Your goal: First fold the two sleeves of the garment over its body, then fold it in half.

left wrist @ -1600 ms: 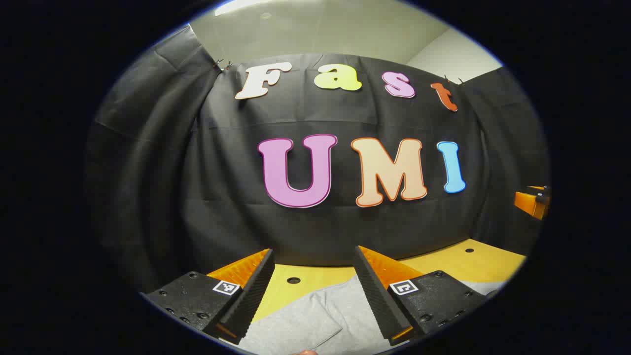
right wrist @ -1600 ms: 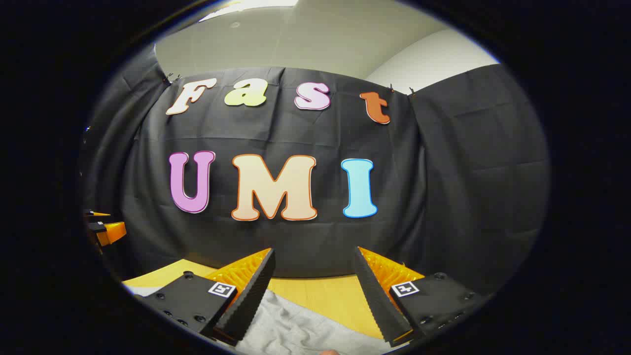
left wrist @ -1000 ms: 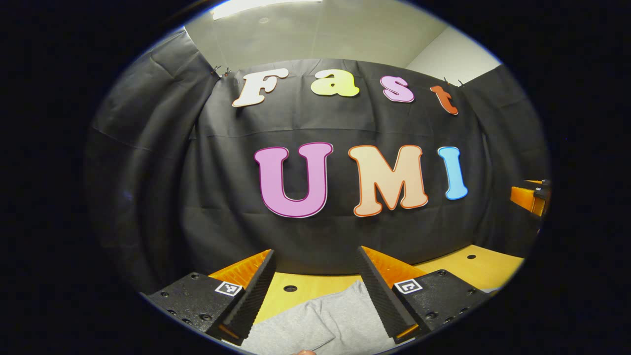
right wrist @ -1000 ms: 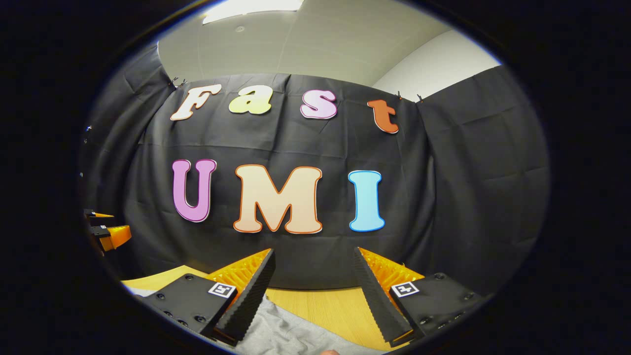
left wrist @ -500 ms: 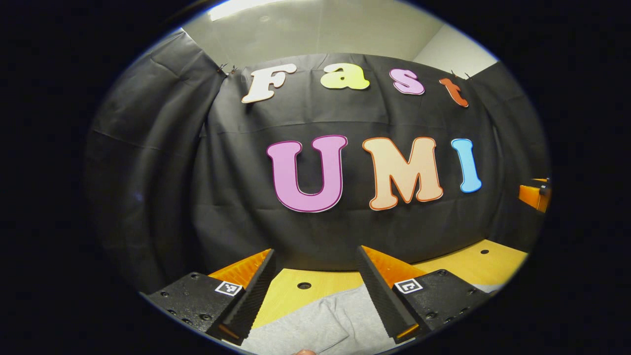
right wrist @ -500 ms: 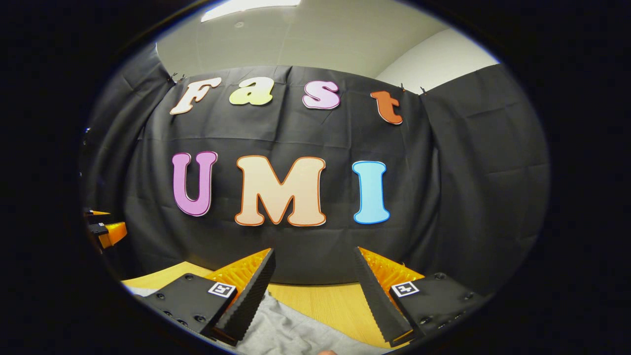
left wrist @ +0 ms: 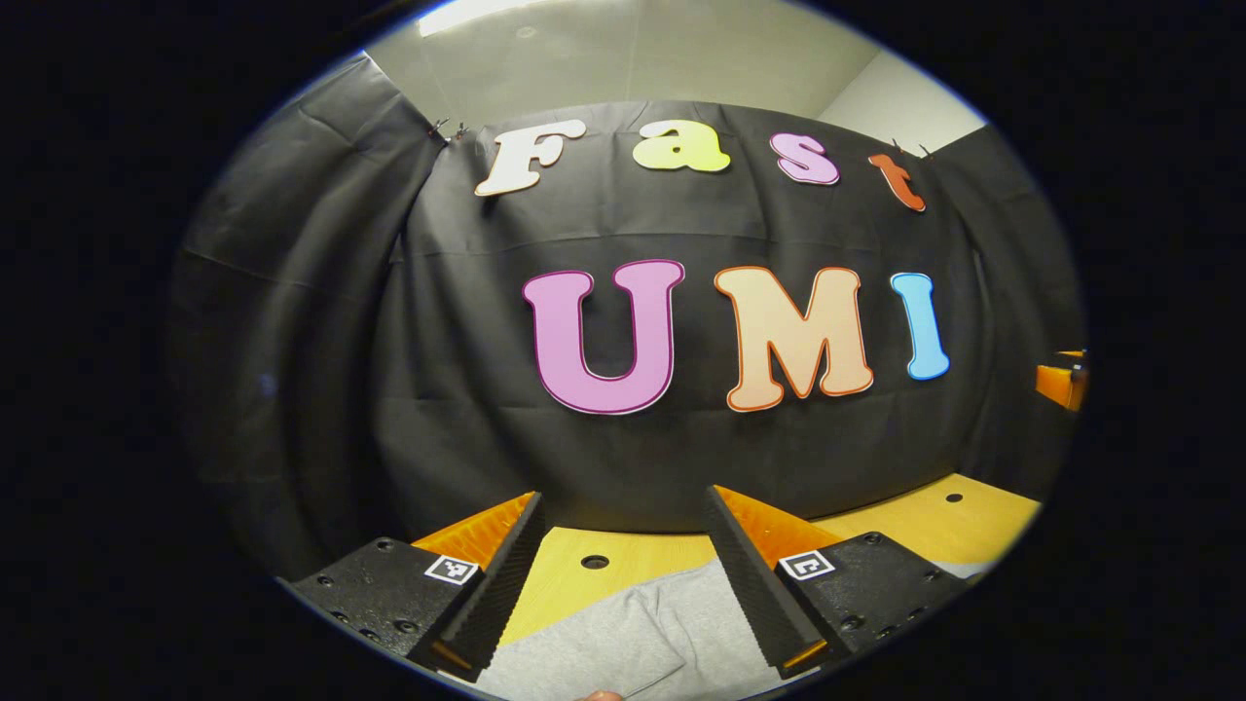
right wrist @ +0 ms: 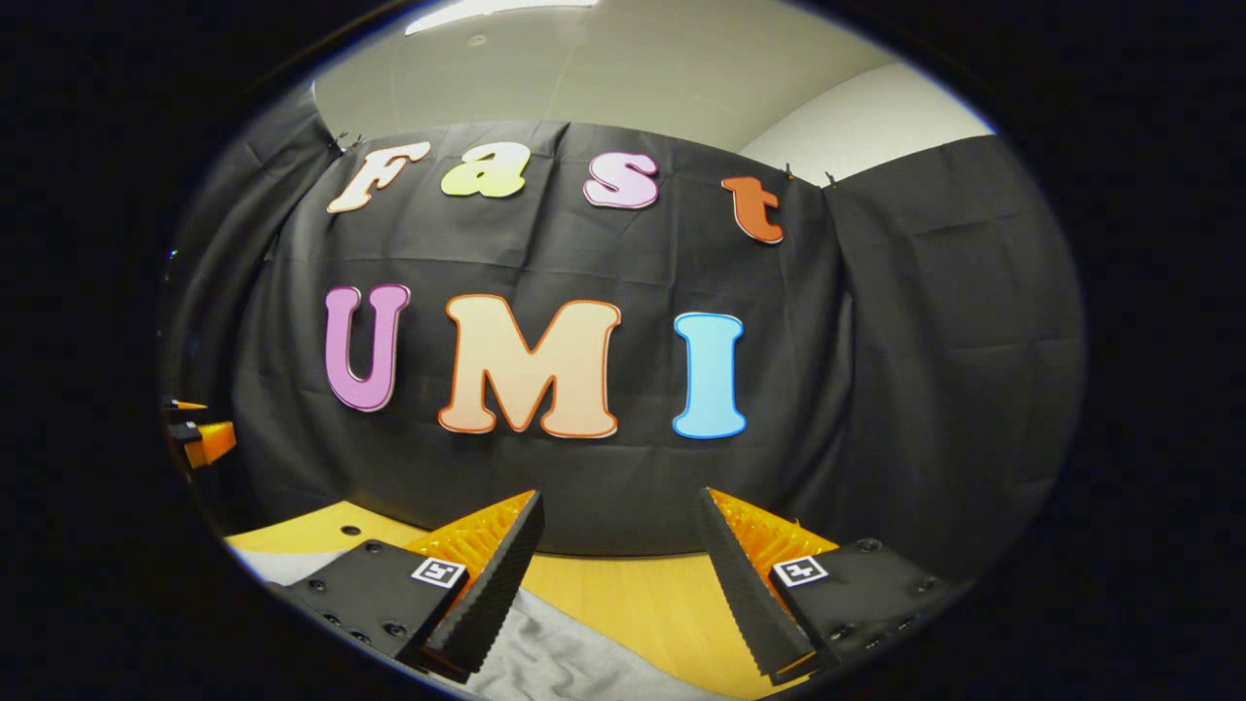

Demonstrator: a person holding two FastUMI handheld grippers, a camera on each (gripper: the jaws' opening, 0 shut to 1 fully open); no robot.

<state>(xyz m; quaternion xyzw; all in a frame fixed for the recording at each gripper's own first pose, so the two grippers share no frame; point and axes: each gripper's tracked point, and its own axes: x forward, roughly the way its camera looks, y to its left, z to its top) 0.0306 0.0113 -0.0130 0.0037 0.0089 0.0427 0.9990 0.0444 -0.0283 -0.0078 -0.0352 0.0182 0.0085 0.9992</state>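
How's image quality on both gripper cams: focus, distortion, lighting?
Left gripper view: sharp, no motion blur; strong fisheye bends the table edge and curtain; a ceiling light at the top is blown out; the grey garment is evenly lit. Right gripper view: equally sharp, same barrel warp; the garment sits in shadow low in the picture, and detail fades toward the dark rim.

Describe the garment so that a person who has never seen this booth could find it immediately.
Start at the yellow wooden table that stands in front of the black cloth wall. The garment lies flat on it at the near edge, just below the open left tongs. It is the soft, light grey fabric; the table around it is hard, yellow and has small round holes.
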